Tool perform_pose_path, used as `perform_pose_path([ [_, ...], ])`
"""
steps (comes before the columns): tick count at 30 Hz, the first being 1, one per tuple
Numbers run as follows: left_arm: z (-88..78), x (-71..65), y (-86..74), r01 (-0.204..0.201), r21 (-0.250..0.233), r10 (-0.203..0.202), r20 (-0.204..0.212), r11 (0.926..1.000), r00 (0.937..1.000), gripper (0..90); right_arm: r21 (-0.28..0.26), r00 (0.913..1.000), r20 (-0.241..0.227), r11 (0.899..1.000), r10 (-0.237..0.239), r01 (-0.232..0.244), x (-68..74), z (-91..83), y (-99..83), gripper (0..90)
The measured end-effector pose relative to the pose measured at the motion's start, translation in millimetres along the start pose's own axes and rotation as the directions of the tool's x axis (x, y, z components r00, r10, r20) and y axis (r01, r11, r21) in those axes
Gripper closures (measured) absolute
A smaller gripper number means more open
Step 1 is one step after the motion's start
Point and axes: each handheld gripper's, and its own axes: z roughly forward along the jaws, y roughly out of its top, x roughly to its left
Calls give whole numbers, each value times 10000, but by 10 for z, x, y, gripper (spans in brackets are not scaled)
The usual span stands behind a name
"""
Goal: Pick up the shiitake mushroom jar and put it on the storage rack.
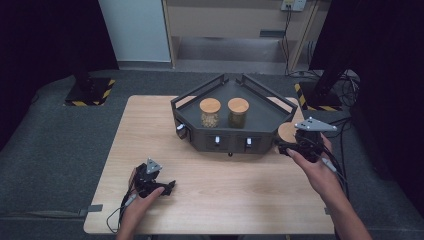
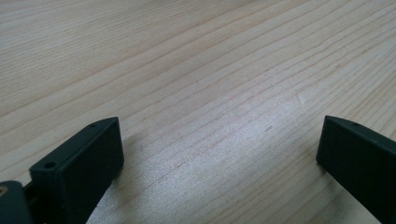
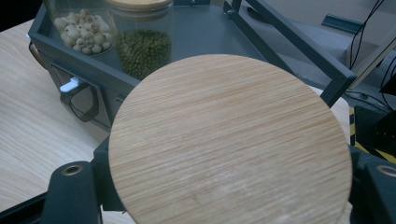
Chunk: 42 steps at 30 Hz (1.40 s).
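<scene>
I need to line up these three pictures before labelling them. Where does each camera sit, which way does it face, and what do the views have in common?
High view: above the person's side, looking forward and down on the wooden table and grey rack; both forearms enter from below.
Left gripper view: rides the left hand-held gripper, facing bare tabletop between open jaws.
Right gripper view: rides the right hand-held gripper, facing the rack across a round wooden lid it holds.
Shared: high and right gripper views both show the two jars.

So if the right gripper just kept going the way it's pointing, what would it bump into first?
Probably the dark tray: the right gripper, shut on a round wooden lid, points at its side. The jar of green beans stands just beyond. Depth is hard to judge.
</scene>
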Motion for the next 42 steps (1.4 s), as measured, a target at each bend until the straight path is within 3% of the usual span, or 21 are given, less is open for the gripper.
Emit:
perform_pose_path([
  [42, 0, 0, 0, -1, 1, 1, 1, 10000, 10000, 0, 58, 9997, 160, 9998, 204, -205, -80, 192, 301, 259],
])
